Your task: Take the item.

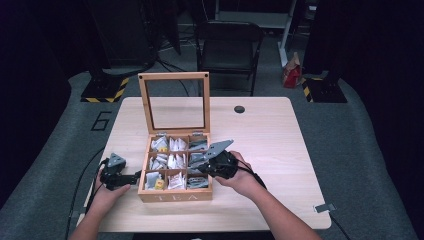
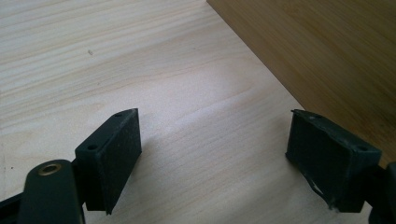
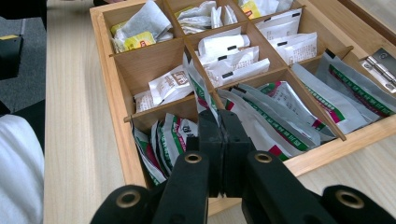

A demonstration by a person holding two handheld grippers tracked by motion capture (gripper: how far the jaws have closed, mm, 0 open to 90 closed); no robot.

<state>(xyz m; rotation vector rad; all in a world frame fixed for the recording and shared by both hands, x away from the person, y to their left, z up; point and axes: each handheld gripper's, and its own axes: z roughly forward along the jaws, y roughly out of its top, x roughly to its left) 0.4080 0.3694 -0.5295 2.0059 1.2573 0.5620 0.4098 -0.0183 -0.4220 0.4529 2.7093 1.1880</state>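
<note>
Dark room; on the table (image 1: 260, 125) the tea box (image 1: 175, 196) stands open. Right gripper (image 3: 219, 135) pinches a sachet (image 3: 198, 91) at the box's 4 o'clock cell, lifting probably just begun. Left gripper (image 2: 212, 154), at 9 o'clock, gapes wide and empty.

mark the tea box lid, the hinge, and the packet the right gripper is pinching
tea box lid (image 1: 174, 76): high view, top rail of its wooden frame.
hinge (image 3: 380, 66): right gripper view, metal leaf.
packet (image 3: 198, 95): right gripper view, edge above the shut jaws.

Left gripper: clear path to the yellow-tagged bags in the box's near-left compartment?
Probably yes. The left gripper sits open on the table beside the tea box, whose lid stands up. The yellow-tagged bags lie uncovered; the right gripper works the box's other side.
</note>
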